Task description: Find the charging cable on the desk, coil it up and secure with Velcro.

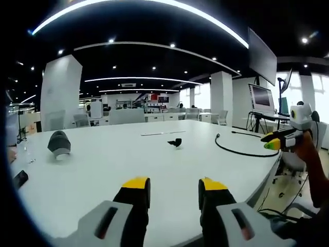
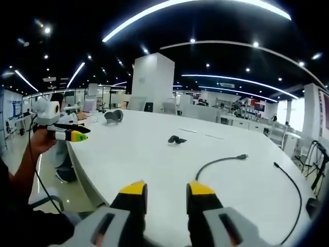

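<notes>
Both tongs stand released, gripping nothing. Seen in the left gripper view, the left gripper (image 1: 174, 190) has its yellow-tipped jaws parted above the near edge of the white desk (image 1: 103, 170). At about three o'clock in that view the right gripper (image 1: 277, 141) comes in, held by a hand (image 1: 308, 149) off the desk's edge. Seen in the right gripper view, the right gripper (image 2: 167, 195) likewise has a clear gap between its jaws, and the left gripper (image 2: 72, 135) sits at nine o'clock beyond the desk's rim.

Out on the desk, the black charging cable (image 2: 221, 162) lies loose and uncoiled at about two o'clock from the right gripper, its plug end pointing away. A small black strap-like piece (image 2: 177, 139) lies at twelve o'clock, well apart from the cable. A dark grey rounded object (image 1: 59, 143) rests at ten o'clock in the left gripper view.
</notes>
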